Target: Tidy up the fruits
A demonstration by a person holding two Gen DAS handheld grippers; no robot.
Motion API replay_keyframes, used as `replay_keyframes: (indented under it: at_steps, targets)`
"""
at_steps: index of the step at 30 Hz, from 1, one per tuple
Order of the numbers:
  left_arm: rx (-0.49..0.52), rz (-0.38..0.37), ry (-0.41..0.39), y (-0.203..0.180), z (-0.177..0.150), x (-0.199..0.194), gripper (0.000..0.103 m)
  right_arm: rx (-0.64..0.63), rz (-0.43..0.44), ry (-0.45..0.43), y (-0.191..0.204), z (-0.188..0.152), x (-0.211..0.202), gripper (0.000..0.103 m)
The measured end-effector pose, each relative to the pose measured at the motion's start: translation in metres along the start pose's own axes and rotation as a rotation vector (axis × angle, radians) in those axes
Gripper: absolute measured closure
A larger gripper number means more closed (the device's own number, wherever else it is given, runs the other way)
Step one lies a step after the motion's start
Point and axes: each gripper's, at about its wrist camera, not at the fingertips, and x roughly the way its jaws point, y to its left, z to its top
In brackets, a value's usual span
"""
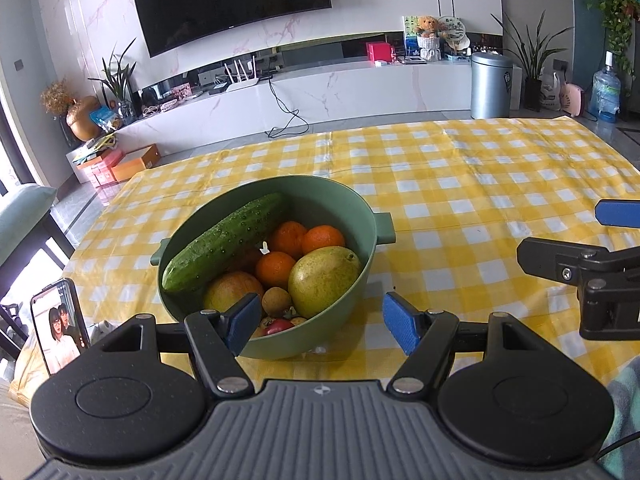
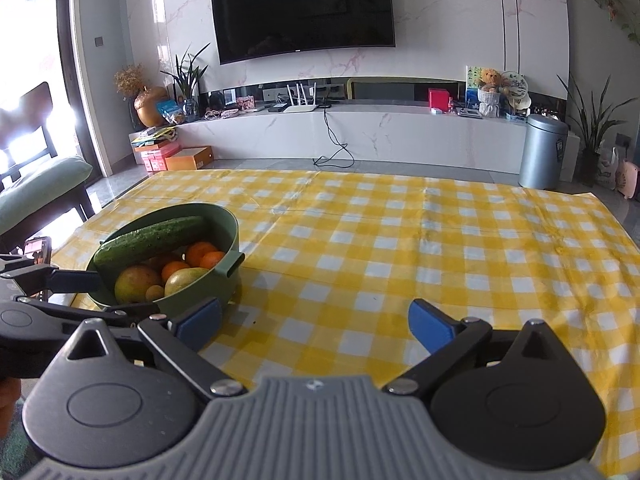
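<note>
The left tool (image 1: 320,322) stands wide open, gripping nothing, with the near rim of the green bowl (image 1: 362,216) between its blue pads. The right tool (image 2: 314,320), also wide and empty, hovers over bare checked worktop (image 2: 400,248), the bowl off to its left. Inside lie a cucumber (image 1: 224,254), oranges (image 1: 276,268), a greenish pear (image 1: 324,280) and smaller fruit, perhaps longans.

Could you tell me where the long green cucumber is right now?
The long green cucumber lies atop the fruit, along the left side of the green bowl.
</note>
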Motion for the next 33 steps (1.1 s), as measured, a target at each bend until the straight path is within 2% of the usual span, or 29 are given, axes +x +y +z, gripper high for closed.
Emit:
replay_keyframes:
  at_steps: [33]
  targets:
    - [-0.007,-0.014,-0.007,-0.0018,0.0024,-0.0063,0.021,-0.010,0.000,0.030,0.0007,-0.0050,0.0022,0.004]
